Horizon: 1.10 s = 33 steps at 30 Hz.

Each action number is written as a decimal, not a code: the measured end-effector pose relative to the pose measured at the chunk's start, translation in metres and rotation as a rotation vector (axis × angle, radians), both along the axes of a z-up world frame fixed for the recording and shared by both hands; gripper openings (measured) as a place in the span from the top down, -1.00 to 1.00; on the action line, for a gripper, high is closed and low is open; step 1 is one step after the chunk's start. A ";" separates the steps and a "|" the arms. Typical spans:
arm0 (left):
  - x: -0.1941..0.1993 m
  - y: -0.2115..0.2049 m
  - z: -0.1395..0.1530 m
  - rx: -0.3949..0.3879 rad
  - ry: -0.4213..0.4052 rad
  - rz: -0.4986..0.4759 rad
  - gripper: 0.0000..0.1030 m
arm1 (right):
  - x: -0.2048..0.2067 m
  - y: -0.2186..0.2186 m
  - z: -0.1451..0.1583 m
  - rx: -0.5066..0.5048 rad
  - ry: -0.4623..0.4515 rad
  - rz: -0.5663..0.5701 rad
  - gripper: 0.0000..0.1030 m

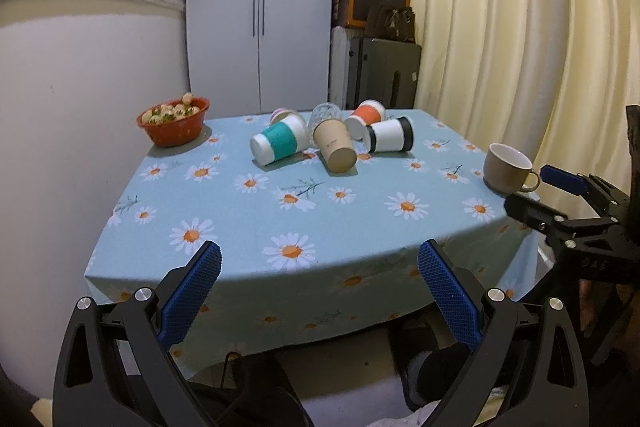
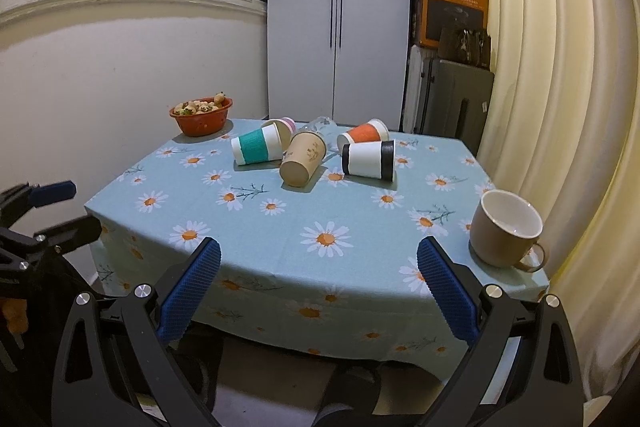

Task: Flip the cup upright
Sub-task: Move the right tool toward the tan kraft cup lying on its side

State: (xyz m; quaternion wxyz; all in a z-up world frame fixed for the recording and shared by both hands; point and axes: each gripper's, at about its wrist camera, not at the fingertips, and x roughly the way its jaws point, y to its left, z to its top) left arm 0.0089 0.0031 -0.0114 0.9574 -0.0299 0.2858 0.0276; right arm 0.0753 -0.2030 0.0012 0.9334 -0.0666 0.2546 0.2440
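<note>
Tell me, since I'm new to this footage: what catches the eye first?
A cluster of tipped-over paper cups, among them a teal-sleeved cup and a plain brown cup, lies at the far middle of the daisy-print blue tablecloth. A beige ceramic mug stands upright at the near right corner; a red bowl sits far left.
</note>
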 end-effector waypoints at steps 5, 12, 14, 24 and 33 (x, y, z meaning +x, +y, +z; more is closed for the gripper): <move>0.009 0.010 -0.004 -0.070 0.047 -0.009 -0.87 | 0.016 -0.002 -0.002 0.036 0.099 0.002 -0.90; 0.045 0.034 -0.009 -0.220 0.121 -0.022 -0.87 | 0.062 -0.005 -0.009 0.190 0.355 0.028 -0.90; 0.054 0.039 -0.008 -0.245 0.133 -0.030 -0.87 | 0.078 -0.005 -0.007 0.230 0.390 0.034 -0.90; 0.136 0.080 0.008 -0.399 0.192 -0.074 -0.87 | 0.166 0.031 0.006 0.221 0.491 0.084 -0.90; 0.202 0.112 0.007 -0.493 0.232 -0.019 -0.87 | 0.245 0.083 -0.014 0.175 0.627 0.130 -0.89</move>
